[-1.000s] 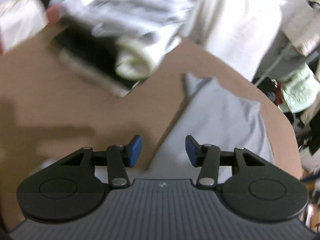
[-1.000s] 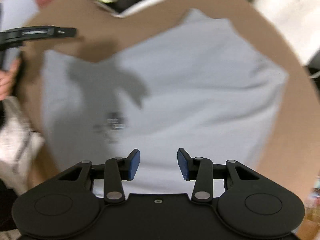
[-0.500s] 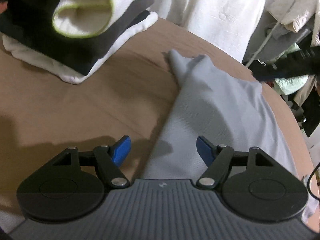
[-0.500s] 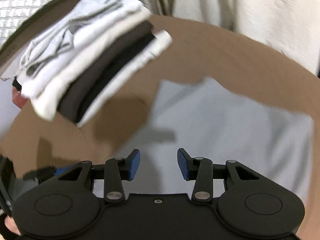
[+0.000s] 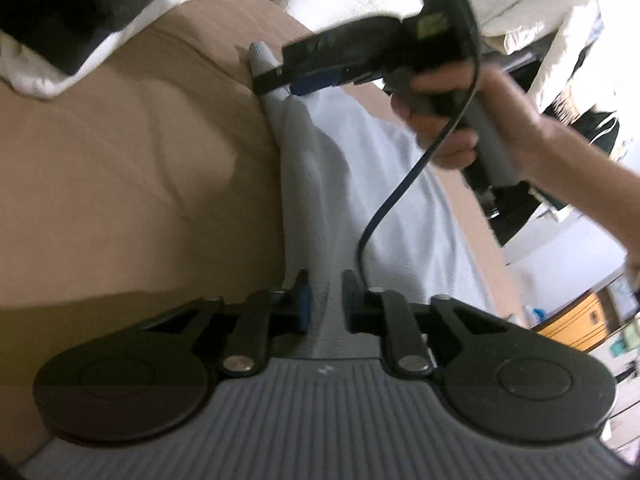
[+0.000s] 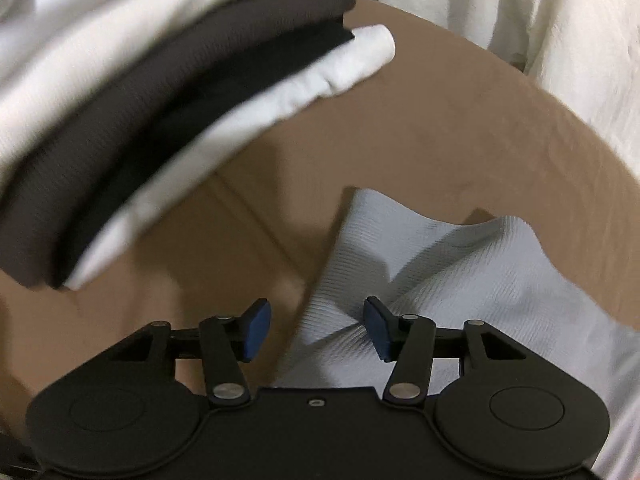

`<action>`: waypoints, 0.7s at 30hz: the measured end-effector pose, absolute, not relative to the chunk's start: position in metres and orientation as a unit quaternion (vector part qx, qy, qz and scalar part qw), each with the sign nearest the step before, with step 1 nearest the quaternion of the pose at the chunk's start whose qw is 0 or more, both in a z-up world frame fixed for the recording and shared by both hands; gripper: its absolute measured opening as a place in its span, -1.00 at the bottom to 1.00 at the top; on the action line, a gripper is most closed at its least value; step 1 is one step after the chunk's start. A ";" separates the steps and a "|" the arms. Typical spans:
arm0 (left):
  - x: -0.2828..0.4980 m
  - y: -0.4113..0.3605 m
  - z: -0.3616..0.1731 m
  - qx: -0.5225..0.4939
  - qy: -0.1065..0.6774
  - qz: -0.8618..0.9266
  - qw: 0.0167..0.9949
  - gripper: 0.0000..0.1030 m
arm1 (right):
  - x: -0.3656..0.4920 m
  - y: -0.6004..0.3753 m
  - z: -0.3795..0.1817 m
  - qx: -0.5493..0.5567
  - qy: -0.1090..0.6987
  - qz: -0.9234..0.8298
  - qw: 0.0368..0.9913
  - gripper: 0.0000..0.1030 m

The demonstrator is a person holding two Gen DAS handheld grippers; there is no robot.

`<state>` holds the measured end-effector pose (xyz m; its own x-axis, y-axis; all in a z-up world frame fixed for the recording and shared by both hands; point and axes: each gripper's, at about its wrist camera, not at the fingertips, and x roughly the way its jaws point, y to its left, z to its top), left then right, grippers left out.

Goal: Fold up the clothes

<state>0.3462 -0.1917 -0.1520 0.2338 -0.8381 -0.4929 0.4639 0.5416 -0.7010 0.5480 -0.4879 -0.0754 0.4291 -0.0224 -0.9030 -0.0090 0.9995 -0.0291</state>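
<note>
Left gripper (image 5: pixel 325 296) clenched on grey garment (image 5: pixel 372 184) edge; right gripper (image 6: pixel 318 326) released over far corner; edge runs lengthwise between them on counter (image 5: pixel 140 168).

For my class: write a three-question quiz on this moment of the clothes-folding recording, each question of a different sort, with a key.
1. True or false: the left gripper is closed on an edge of the pale grey knit garment.
2. Multiple choice: the right gripper is A) shut on the garment, B) open over the garment's edge, C) out of view.
3. Fill in: the stack of folded white and dark clothes lies on the ____ surface.

Key: 1 true; 2 B; 3 brown.
</note>
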 end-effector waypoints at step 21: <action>0.334 -0.268 -0.159 -0.172 0.491 -0.470 0.712 -0.74 | 0.438 -0.588 -0.058 0.096 0.559 -0.096 0.818 -0.67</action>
<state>0.3337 -0.2679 -0.1588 0.0744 -0.8393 -0.5385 0.5014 0.4983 -0.7073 0.4384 -0.5879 -0.0584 0.3574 -0.0499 -0.9326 0.2647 0.9630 0.0499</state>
